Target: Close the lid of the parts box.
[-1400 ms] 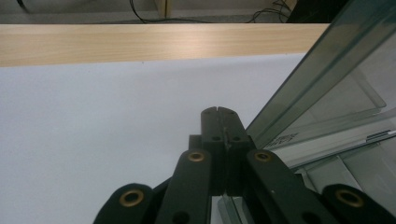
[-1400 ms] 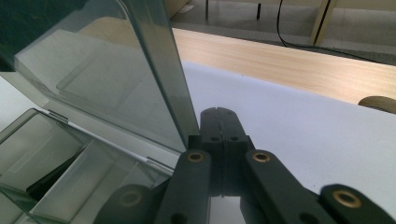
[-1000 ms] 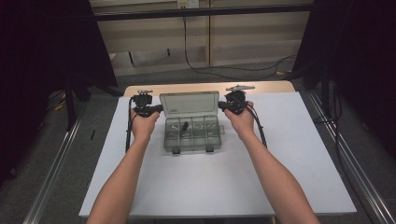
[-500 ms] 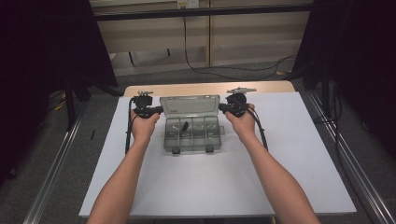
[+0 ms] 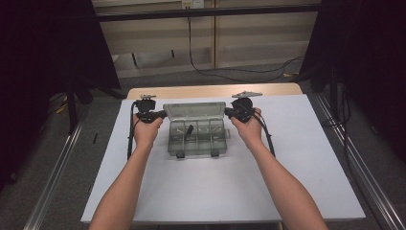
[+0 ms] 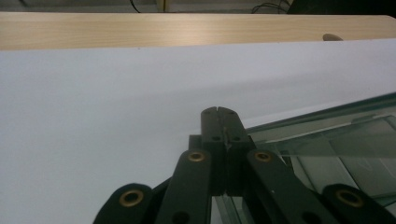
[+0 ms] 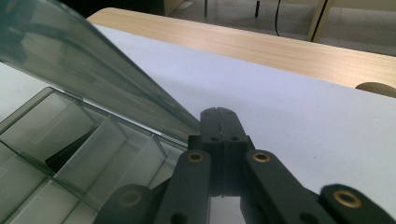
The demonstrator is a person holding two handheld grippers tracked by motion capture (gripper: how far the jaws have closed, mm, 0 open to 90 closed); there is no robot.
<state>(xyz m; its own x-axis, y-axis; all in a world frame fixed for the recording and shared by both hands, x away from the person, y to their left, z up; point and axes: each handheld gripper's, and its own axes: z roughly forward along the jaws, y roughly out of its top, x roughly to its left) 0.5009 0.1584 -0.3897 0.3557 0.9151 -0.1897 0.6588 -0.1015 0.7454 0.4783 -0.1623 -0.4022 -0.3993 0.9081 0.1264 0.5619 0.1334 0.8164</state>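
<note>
A clear plastic compartment box [image 5: 198, 139] lies on the white mat, its lid [image 5: 194, 111] raised at the far side. A small black item [image 5: 188, 130] rests in one compartment. My left gripper [image 5: 162, 115] is shut beside the lid's left end with nothing between its jaws. In the left gripper view its tips [image 6: 218, 111] meet just left of the lid's edge [image 6: 327, 126]. My right gripper [image 5: 229, 113] is shut at the lid's right end. In the right gripper view its tips [image 7: 218, 112] sit next to the tilted lid [image 7: 84, 70], above the compartments [image 7: 93, 154]. Contact with the lid I cannot tell.
The white mat [image 5: 215, 191] covers a wooden table whose far strip [image 5: 210, 91] stays bare. Two black latches [image 5: 179, 154] hang at the box's near edge. Cables trail from both grippers along the forearms. Metal rails [image 5: 354, 167] run along the floor at each side.
The right hand has shifted very slightly. The left hand, the box and its raised lid stand as before.
</note>
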